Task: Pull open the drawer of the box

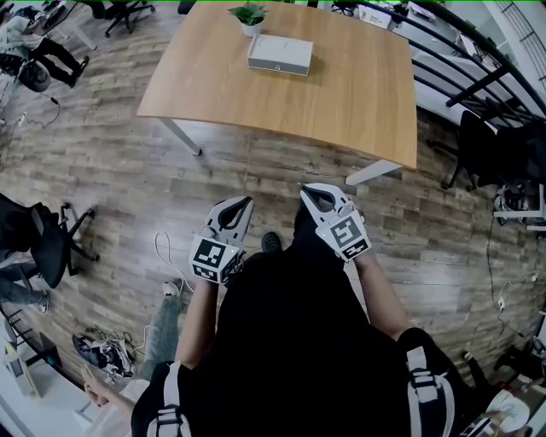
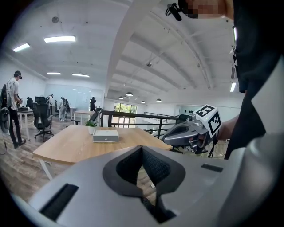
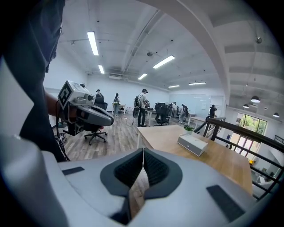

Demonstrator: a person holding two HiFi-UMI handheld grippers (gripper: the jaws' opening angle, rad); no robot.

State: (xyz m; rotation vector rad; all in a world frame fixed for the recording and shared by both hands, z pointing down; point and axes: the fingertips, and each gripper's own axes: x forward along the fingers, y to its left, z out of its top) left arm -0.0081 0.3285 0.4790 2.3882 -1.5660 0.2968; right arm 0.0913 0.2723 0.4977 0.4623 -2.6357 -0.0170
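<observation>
the box [image 1: 280, 54] sits on the far part of the surface [image 1: 341, 94], just beside a small plant [image 1: 249, 15] that stands behind its left end. its long axis runs left to right across my line of approach, so one long face looks back at me. i take that face to be the drawer [image 1: 278, 67]. it looks flush and shut, and any handle on it is too small for me to make out.

the box is well ahead of both claws, with the near half of the surface and a strip of floor [image 1: 256, 171] in between. from the head view it lies roughly between the two, a little closer to the right claw's line. the left claw [image 1: 246, 203] has its jaws pressed together with nothing between them. its own view puts the box ahead and off to the left of its tips. the right claw [image 1: 310, 193] is also pinched shut and empty, and its own view puts the box ahead and to the right. so both claws are toed inward and neither points at the drawer yet.

neither claw is clearly nearer, though the right one rides slightly further forward, so i'd favour it. the task hasn't begun. my next move would be to walk in to the near edge, turn that claw square to the long face, then spread its jaws before reaching in.
</observation>
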